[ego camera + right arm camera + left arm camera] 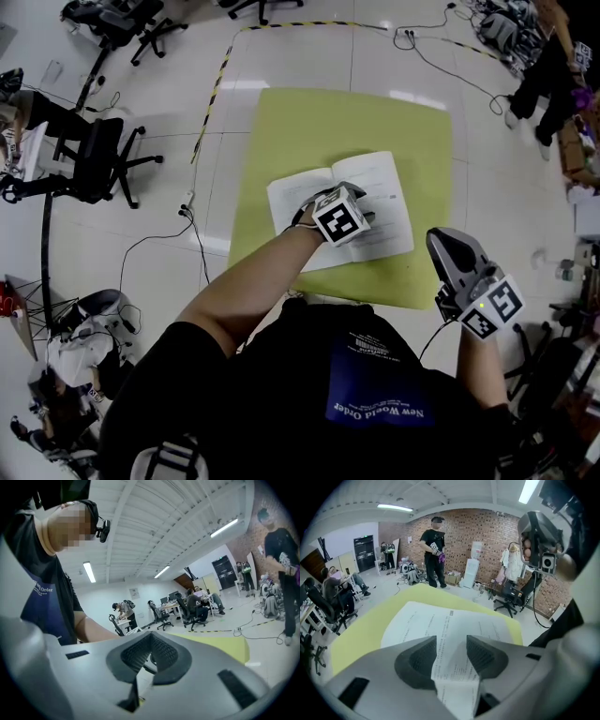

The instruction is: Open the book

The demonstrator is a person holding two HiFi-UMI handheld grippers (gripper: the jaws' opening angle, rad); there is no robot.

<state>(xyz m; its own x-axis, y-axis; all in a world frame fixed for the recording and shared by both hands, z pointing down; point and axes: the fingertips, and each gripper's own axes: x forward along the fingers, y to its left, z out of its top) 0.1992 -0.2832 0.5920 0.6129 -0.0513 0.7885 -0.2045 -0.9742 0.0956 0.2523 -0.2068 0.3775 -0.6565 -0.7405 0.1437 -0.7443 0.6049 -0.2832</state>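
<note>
Fingers [423, 657] on the left gripper [451, 643] stand apart, with one printed page [454, 672] running up through the gap. The pads aren't pinching it flat. Can't tell if the page edges touch the pads.

Right gripper [150, 637]: fingers [165, 654] closed tip to tip, nothing between them. In the head view it sits off the near right corner of the bench [281, 122], well clear of the book and pointing roughly level.

Book [300, 192]: lies spread open on the green bench, both pages face up, spine running away from the person. Left gripper is right over the middle of it, angled down.

Step, my read: the opening is basically done. The covers are apart and the book lies flat. What's left is dealing with the loose page in the left fingers. It is either being laid over or about to be let go.

Next move needs:
- left fingers to stay wide so the page slips out instead of getting dragged
- lift straight up and back off the page, no sideways pull, or the thin paper creases or tears
- check that the book stays open once the gripper is clear; if a page springs back, press it flat near the spine

Right gripper isn't needed unless the book starts to close or slides on the bench.
</note>
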